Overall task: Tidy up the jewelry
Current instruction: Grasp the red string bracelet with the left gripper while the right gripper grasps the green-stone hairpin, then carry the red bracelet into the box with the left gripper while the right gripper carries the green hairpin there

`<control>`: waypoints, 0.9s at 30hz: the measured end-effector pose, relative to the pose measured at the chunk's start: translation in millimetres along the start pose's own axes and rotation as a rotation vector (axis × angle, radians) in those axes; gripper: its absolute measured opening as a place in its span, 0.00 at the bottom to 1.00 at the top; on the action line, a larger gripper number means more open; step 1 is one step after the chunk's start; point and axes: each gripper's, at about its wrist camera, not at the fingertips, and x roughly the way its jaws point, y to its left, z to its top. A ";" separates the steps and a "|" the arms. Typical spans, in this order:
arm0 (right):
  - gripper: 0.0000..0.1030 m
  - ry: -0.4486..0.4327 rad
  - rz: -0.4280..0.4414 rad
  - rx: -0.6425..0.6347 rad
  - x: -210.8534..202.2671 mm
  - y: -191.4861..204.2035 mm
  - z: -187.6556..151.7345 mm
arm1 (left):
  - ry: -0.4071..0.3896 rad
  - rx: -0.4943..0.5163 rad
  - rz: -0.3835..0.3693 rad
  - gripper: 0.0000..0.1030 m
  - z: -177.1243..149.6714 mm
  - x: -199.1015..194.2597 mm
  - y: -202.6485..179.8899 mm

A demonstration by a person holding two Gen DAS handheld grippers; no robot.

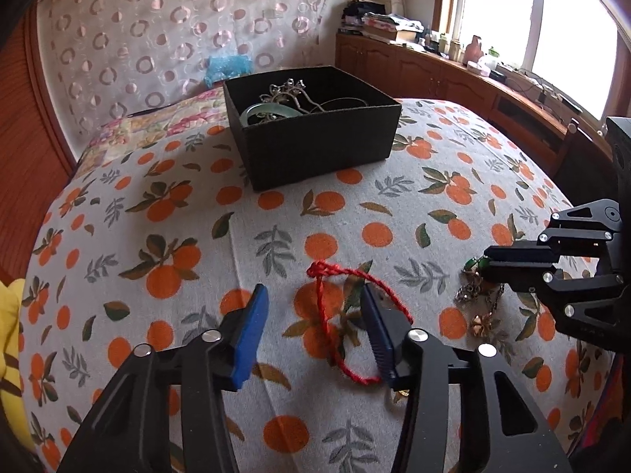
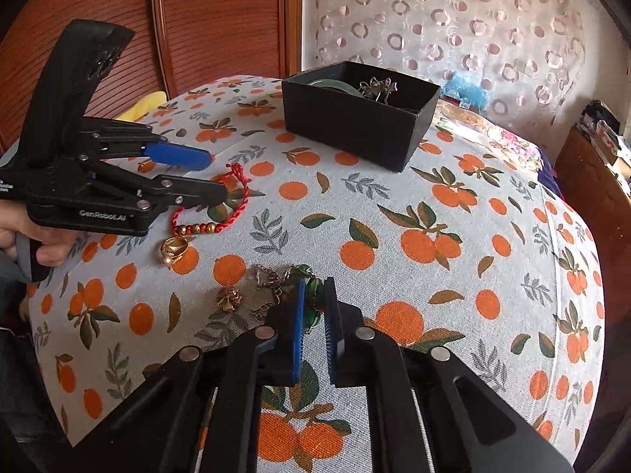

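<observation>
Two grippers work over one bed (image 1: 299,213) spread with an orange-print cloth; one black box (image 1: 315,146) sits on the far part of it, open at the top, holding one pale green bangle (image 1: 268,112) and at least one ornate metal piece (image 1: 288,92), other contents too dark to count.

The left gripper (image 1: 315,323) has its jaws wide apart, straddling part of one red cord bracelet (image 1: 335,315) that lies flat on the cloth; the right wrist view shows the bracelet (image 2: 221,205) strung with a short row of gold and red beads, and the left gripper (image 2: 215,177) low over its knotted end, gripping nothing.

Just beside the bracelet lies one gold ring with a pearl (image 2: 173,248), apart from both grippers.

The right gripper (image 2: 314,299) has its jaws narrowed around the green-beaded end of one tangled metal chain piece (image 2: 272,287); green beads (image 2: 313,291) sit between the blue pads (image 2: 297,335), though whether the pads press them firmly I cannot tell; a small gold flower-shaped charm (image 2: 228,299) lies at the near end of the tangle.

From the left wrist view the right gripper (image 1: 489,266) comes in from the side and covers part of that chain (image 1: 477,295).

Behind the bed stand a patterned curtain (image 1: 177,31), a wooden cabinet run (image 1: 434,71) cluttered with bottles and papers, and a bright window (image 1: 532,19); one yellow cloth (image 1: 8,335) shows at the bed's edge.
</observation>
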 end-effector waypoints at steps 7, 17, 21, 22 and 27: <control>0.10 -0.001 -0.019 -0.015 -0.5 2.9 0.4 | 0.012 0.025 0.023 0.32 6.7 6.6 -3.2; 0.10 -0.002 -0.024 -0.019 -1.0 4.9 0.2 | -0.007 0.001 0.005 0.05 4.5 2.0 0.0; 0.10 -0.002 -0.023 -0.018 -0.8 5.2 0.2 | -0.046 -0.036 -0.003 0.05 -2.1 -14.7 4.2; 0.10 -0.002 -0.024 -0.019 -0.8 5.3 0.2 | -0.058 -0.040 -0.002 0.05 -3.5 -19.6 4.3; 0.10 -0.002 -0.024 -0.016 -0.7 5.1 0.1 | -0.114 -0.056 0.001 0.05 -6.1 -42.3 3.3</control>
